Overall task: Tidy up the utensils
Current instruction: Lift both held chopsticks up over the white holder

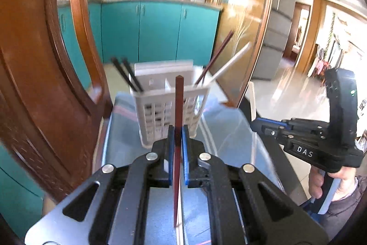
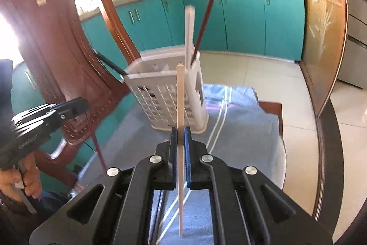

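Observation:
My left gripper [image 1: 178,130] is shut on a dark red chopstick [image 1: 178,102], held upright above the table in front of the white slotted utensil holder [image 1: 172,111]. My right gripper [image 2: 180,130] is shut on a pale cream chopstick [image 2: 180,93], also upright, short of the same holder [image 2: 160,98]. The holder has black chopsticks [image 1: 128,75] leaning out of its left compartment, and a red one [image 1: 218,54] and a white one [image 1: 231,63] leaning out of the right. The right gripper's body [image 1: 298,137] shows at the right of the left wrist view.
The holder stands on a blue striped cloth [image 2: 240,130] over a glass table. A carved wooden chair [image 1: 45,61] stands close on the left. Teal kitchen cabinets [image 2: 240,20] and a tiled floor lie beyond. A hand [image 2: 25,176] grips the left tool's handle.

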`<act>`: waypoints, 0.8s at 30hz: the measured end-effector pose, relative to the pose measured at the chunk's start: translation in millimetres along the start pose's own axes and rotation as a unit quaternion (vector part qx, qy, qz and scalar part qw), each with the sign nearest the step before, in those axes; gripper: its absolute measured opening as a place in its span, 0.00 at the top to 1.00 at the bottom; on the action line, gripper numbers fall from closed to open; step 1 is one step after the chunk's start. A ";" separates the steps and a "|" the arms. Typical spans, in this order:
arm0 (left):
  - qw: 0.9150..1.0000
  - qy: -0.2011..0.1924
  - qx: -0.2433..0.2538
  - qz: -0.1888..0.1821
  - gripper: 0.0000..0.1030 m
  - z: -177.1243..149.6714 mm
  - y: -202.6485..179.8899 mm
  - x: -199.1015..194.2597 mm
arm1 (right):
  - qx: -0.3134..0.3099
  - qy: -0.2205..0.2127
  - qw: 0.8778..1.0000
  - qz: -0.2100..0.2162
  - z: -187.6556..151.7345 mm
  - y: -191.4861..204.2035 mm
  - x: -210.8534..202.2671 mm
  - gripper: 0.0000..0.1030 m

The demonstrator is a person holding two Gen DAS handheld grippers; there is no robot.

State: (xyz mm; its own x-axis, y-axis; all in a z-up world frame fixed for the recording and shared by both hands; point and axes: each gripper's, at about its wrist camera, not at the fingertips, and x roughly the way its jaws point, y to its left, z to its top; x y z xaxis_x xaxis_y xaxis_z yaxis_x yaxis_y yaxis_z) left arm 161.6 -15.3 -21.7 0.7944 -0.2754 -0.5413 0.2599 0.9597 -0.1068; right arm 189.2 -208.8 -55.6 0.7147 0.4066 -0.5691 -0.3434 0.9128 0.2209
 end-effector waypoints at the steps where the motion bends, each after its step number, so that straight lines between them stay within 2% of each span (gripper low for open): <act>1: 1.000 -0.010 0.000 -0.005 0.93 5.8 0.1 -8.0 | 0.004 -0.012 1.000 0.004 8.1 -0.8 -9.5 0.94; 7: 0.995 -0.095 -0.002 -0.023 0.93 70.3 3.4 -52.4 | 0.016 -0.102 0.994 0.028 70.6 2.0 -59.9 0.94; 10: 0.989 -0.144 -0.017 0.000 0.93 100.8 9.8 -64.5 | 0.016 -0.142 0.989 0.025 96.3 5.5 -77.1 0.94; 13: 0.980 -0.189 -0.049 0.043 0.93 118.6 20.5 -60.8 | 0.009 -0.174 0.985 0.003 114.0 12.2 -84.2 0.94; 15: 0.975 -0.202 -0.069 0.063 0.93 120.0 26.6 -53.0 | 0.006 -0.186 0.982 -0.004 121.4 16.9 -82.8 0.94; 18: 0.972 -0.210 -0.084 0.069 0.93 118.8 32.0 -41.4 | 0.006 -0.204 0.979 -0.007 125.3 21.0 -76.4 0.94; 20: 0.973 -0.205 -0.084 0.070 0.93 118.3 32.8 -31.4 | -0.001 -0.216 0.976 -0.022 123.2 23.6 -70.7 0.94; 22: 0.974 -0.193 -0.081 0.087 0.93 114.6 33.4 -15.3 | 0.001 -0.219 0.975 -0.040 119.5 26.2 -56.2 0.94; 24: 0.976 -0.177 -0.077 0.100 0.93 113.1 34.6 0.1 | 0.006 -0.224 0.974 -0.034 114.5 25.1 -42.2 0.94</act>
State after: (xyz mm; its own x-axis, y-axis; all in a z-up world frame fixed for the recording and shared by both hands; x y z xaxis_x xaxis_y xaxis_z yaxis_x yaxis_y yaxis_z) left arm 232.8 11.6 68.8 0.9677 -0.0571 -0.2457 0.0155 0.9857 -0.1678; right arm 220.2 -198.8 64.6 0.9304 0.3190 -0.1807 -0.2815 0.9373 0.2054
